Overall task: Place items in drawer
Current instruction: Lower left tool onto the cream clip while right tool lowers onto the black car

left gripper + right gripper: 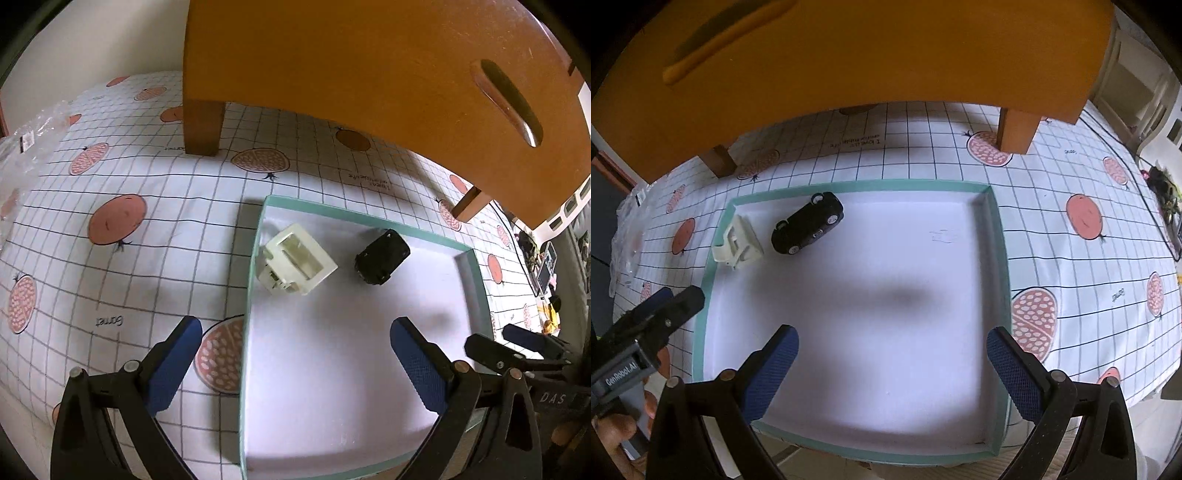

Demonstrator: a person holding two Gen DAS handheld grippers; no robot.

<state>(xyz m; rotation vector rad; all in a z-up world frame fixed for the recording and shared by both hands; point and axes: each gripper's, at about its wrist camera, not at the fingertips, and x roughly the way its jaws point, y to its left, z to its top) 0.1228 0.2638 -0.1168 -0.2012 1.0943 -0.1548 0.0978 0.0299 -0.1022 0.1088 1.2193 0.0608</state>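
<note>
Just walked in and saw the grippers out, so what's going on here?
A person holds a two-finger gripper in each hand over a shallow green-rimmed tray on a patterned tablecloth. Both the left gripper and the right gripper are open and empty. A black toy car and a white plastic toy lie in the tray's far corner. A wooden drawer unit stands beyond.

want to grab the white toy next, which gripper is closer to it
Left. The left gripper hangs open by the tray's left rim, just below the white toy. The right gripper sits open over the tray's near right part, farther off.
</note>
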